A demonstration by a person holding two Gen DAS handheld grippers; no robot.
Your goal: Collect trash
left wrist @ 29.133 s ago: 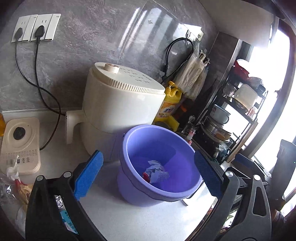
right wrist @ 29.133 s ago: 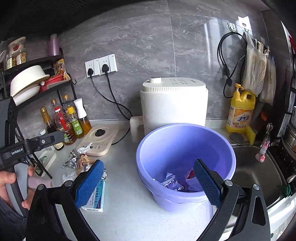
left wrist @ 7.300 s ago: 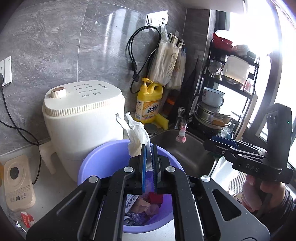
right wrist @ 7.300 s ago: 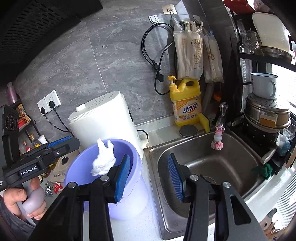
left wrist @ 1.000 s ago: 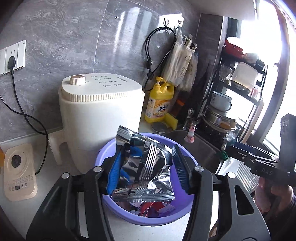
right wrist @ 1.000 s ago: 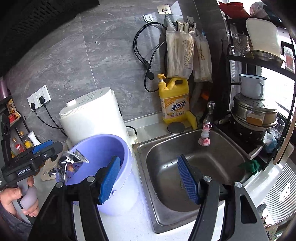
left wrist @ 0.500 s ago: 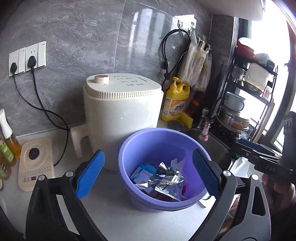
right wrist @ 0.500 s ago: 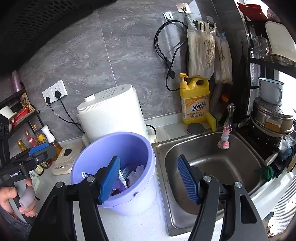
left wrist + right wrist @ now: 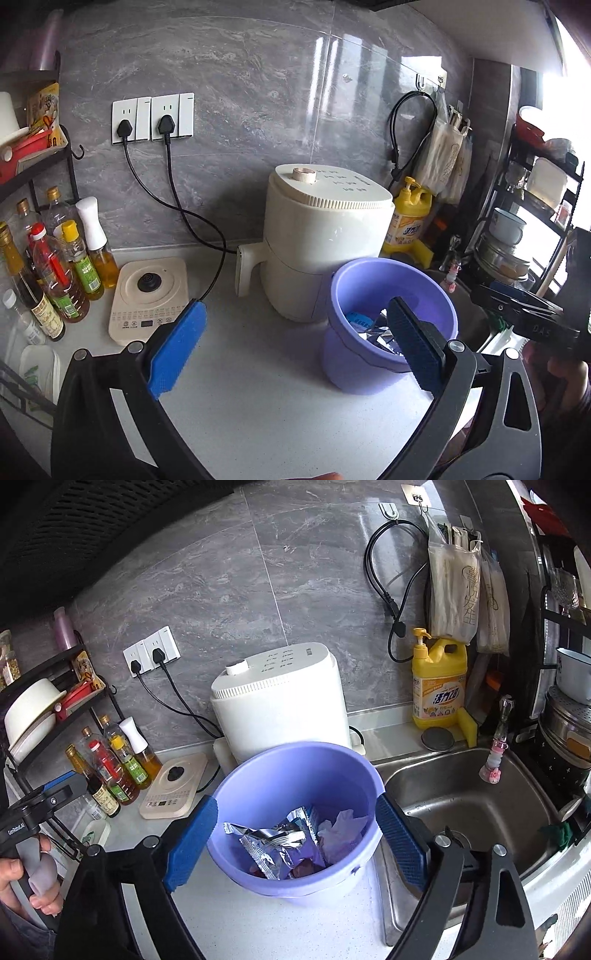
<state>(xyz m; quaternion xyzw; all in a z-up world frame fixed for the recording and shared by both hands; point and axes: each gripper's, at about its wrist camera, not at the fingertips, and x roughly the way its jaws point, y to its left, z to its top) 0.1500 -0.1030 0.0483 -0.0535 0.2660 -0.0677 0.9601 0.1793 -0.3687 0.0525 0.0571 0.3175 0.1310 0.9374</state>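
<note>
A purple bucket [image 9: 343, 764] stands on the white counter beside the sink; it also shows in the left wrist view [image 9: 340, 354]. It holds trash: a silver foil wrapper [image 9: 273, 843], a crumpled white tissue [image 9: 341, 832] and a blue-printed packet [image 9: 360, 318]. My right gripper [image 9: 295, 836] is wide open and empty, its blue pads flanking the bucket's near rim. My left gripper [image 9: 295, 350] is wide open and empty, above the counter left of the bucket. The right gripper appears at the far right of the left wrist view [image 9: 524, 314].
A white air fryer [image 9: 280, 698] stands behind the bucket. A cream induction base [image 9: 147, 295] and oil bottles [image 9: 55, 269] sit at the left, under a shelf rack. Steel sink [image 9: 461, 794], yellow detergent bottle [image 9: 437, 686] and a dish rack lie to the right.
The left gripper let go of the foil wrapper into the bucket, opened wide and drew back to the left. The right gripper moved over the bucket, staying open.
</note>
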